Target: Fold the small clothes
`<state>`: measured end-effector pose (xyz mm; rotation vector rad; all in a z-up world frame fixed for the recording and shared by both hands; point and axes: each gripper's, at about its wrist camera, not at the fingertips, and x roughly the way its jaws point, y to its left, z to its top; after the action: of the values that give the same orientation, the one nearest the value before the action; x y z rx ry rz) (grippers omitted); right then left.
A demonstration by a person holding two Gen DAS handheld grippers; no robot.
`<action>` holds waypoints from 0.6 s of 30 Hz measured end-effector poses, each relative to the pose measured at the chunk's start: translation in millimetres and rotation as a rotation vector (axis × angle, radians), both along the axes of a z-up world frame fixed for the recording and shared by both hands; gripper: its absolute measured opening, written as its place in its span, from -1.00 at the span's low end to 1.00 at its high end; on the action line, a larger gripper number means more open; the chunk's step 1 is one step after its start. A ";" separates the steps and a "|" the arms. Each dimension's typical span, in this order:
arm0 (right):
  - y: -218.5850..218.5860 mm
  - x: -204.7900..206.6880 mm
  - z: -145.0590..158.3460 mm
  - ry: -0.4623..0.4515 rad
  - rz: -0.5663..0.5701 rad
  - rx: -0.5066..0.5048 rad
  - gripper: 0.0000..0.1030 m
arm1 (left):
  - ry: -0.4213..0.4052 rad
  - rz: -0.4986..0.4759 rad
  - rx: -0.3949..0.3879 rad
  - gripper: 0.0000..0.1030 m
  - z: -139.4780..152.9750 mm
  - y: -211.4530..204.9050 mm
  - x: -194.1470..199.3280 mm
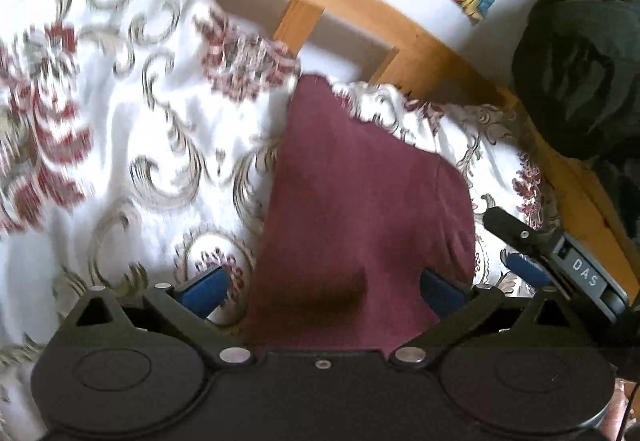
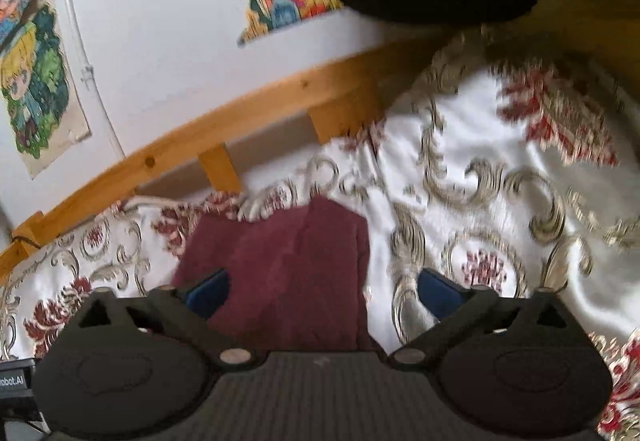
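Between the spread blue pads of the left hand-held gripper (image 1: 322,291) lies a maroon garment (image 1: 360,209), spread on a white bedspread (image 1: 120,113) with red flowers and grey scrolls; the jaws stand wide apart and grip nothing. The right hand-held gripper (image 2: 324,295) is likewise open, its left pad over the same maroon garment (image 2: 288,261) and its right pad over the bedspread (image 2: 480,161); it also shows at the right edge of the left wrist view. Beyond the cloth runs a wooden bed rail (image 2: 224,117), then a white wall with colourful cartoon pictures (image 2: 36,81). A black bundle (image 1: 580,73) sits far right.
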<state>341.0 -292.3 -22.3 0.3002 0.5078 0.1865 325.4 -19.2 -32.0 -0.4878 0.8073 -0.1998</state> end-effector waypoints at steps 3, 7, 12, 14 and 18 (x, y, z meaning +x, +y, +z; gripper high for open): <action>6.8 -18.0 13.4 -0.066 0.002 -0.024 0.99 | -0.046 0.010 0.053 0.98 16.7 3.2 -8.4; 13.8 -43.3 31.0 -0.150 0.037 -0.025 0.99 | -0.106 0.018 0.102 0.98 40.6 7.2 -22.4; 21.4 -73.9 65.5 -0.242 0.051 -0.038 0.99 | -0.194 0.014 0.146 0.98 73.6 11.8 -47.2; 23.5 -85.2 80.5 -0.278 0.049 -0.044 0.99 | -0.223 0.016 0.151 0.99 86.9 14.8 -58.5; 23.1 -113.5 108.9 -0.340 0.044 -0.028 0.99 | -0.271 0.004 0.143 0.99 109.5 21.1 -82.0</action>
<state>227.5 -269.3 86.7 0.2237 0.1806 0.2675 243.4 1.9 77.6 -0.3185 0.5510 -0.1980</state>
